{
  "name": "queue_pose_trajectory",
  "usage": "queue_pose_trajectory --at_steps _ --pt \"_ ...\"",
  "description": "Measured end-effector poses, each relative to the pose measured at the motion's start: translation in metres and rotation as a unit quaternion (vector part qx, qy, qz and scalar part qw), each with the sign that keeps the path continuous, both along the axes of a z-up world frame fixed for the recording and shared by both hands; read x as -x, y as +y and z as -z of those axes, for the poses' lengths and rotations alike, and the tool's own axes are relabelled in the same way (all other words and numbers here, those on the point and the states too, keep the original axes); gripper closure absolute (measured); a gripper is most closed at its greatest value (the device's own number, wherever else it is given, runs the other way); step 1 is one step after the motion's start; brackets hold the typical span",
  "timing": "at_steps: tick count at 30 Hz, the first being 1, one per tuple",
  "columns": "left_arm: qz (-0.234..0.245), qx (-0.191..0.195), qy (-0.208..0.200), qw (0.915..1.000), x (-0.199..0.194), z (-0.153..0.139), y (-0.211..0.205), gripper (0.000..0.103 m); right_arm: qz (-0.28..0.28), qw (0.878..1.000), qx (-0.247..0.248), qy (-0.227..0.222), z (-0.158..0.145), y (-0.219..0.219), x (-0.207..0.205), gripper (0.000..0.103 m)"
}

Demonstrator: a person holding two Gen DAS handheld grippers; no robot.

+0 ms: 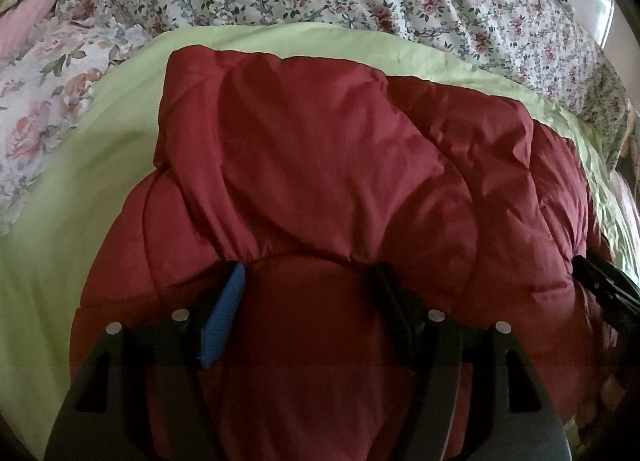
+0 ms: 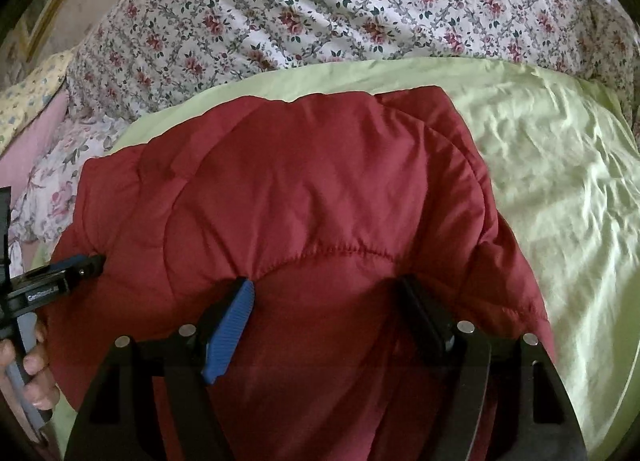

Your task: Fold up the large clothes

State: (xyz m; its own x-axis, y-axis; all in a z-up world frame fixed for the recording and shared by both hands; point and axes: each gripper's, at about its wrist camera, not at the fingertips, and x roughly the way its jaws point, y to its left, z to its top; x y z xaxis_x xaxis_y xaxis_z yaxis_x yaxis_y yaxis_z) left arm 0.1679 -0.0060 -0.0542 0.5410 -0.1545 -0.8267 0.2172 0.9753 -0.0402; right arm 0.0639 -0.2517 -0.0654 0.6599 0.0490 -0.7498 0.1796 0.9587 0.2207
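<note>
A dark red quilted jacket (image 1: 320, 165) lies on a light green sheet (image 1: 80, 189), part of it folded over itself. My left gripper (image 1: 308, 273) is open, its blue pad and black finger spread wide, pressed against the folded edge near me. The jacket also fills the right wrist view (image 2: 304, 189). My right gripper (image 2: 328, 285) is open the same way, against the stitched seam of the near edge. The left gripper (image 2: 84, 265) shows at the jacket's left edge in the right wrist view, and the right gripper's body (image 1: 604, 285) at the right edge in the left wrist view.
A floral bedspread (image 2: 340, 13) covers the bed beyond the green sheet (image 2: 560, 165). Floral and pink pillows (image 1: 48, 73) lie at the far left. A hand (image 2: 28, 373) holds the left gripper's handle.
</note>
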Motion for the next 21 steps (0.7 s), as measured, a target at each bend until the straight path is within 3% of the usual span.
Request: queue_pose_trajectory --at_steps 11,16,21 --pt "0.006 0.039 -0.005 0.9992 0.051 -0.031 0.023 0.037 0.001 1.0 0.006 -0.005 0.0 -0.001 0.003 0.028" --pt "0.016 0.036 -0.005 0.9992 0.081 -0.035 0.028 0.037 0.004 1.0 0.006 -0.004 -0.001 -0.001 0.006 0.028" --pt "0.021 0.001 0.007 0.9998 0.08 -0.019 0.024 0.035 0.019 1.0 0.02 -0.01 -0.017 0.008 0.023 0.028"
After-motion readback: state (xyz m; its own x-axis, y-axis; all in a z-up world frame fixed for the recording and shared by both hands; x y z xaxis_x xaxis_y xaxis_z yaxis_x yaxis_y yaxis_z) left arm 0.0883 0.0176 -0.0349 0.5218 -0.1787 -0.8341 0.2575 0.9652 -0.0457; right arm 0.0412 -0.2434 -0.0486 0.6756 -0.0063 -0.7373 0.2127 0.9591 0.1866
